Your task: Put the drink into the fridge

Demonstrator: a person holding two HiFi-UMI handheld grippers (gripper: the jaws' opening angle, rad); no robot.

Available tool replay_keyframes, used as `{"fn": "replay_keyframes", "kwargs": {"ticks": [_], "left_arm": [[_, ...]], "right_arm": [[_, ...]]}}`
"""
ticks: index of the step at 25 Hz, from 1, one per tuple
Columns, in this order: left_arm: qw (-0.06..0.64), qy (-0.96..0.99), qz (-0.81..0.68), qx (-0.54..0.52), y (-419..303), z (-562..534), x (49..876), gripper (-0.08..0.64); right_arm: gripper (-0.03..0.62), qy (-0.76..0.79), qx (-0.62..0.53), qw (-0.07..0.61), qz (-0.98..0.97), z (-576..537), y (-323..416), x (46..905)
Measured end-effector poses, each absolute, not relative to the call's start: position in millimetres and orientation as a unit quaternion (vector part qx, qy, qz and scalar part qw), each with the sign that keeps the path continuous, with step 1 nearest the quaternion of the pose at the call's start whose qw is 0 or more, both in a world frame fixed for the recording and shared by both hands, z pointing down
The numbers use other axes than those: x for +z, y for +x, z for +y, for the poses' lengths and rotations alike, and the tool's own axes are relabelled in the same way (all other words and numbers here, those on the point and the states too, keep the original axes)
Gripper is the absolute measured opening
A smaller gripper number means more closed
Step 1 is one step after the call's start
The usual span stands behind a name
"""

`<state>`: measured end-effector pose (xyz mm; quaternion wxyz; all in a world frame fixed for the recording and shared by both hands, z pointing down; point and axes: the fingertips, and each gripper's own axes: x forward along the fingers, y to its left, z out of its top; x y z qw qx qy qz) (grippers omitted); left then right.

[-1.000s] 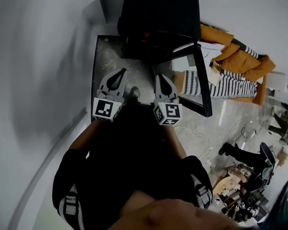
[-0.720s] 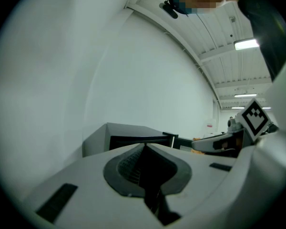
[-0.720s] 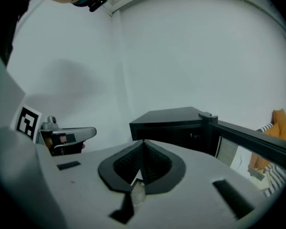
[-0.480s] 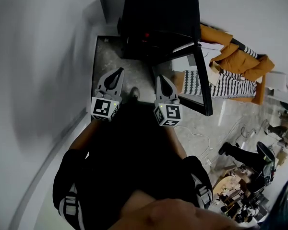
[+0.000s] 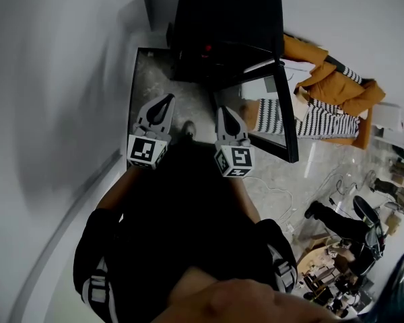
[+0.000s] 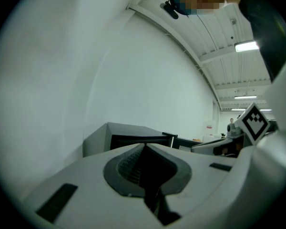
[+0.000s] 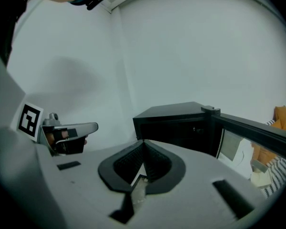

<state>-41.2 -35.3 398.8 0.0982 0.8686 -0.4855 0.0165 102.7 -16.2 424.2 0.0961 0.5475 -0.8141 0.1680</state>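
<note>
We hold 2 tools side by side over the floor (image 5: pixel 155 79). The left hand-held gripper (image 5: pixel 167 101) has its jaws pressed together on nothing. The right hand-held gripper (image 5: pixel 223 111) is also pressed together and empty. Beyond their tips stands the black fridge (image 5: pixel 225 19), apart from both. Its door (image 5: pixel 285 113) is swung open on the right hand-held gripper's side. We cannot tell whether the drink sits in the fridge's dark inside. Compared with 1 second ago, both grippers and the door stand where they did.
</note>
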Motion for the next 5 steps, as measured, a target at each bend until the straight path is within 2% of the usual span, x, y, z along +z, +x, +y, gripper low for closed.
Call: {"fn": "replay_keyframes", "kwargs": {"ticks": [5], "left_arm": [[0.102, 0.867, -0.487, 0.015, -40.4, -36.1, 399.3, 0.006]], "right_arm": [[0.001, 0.550, 0.169, 0.095, -0.813, -16.6, 104.4, 425.5]]}}
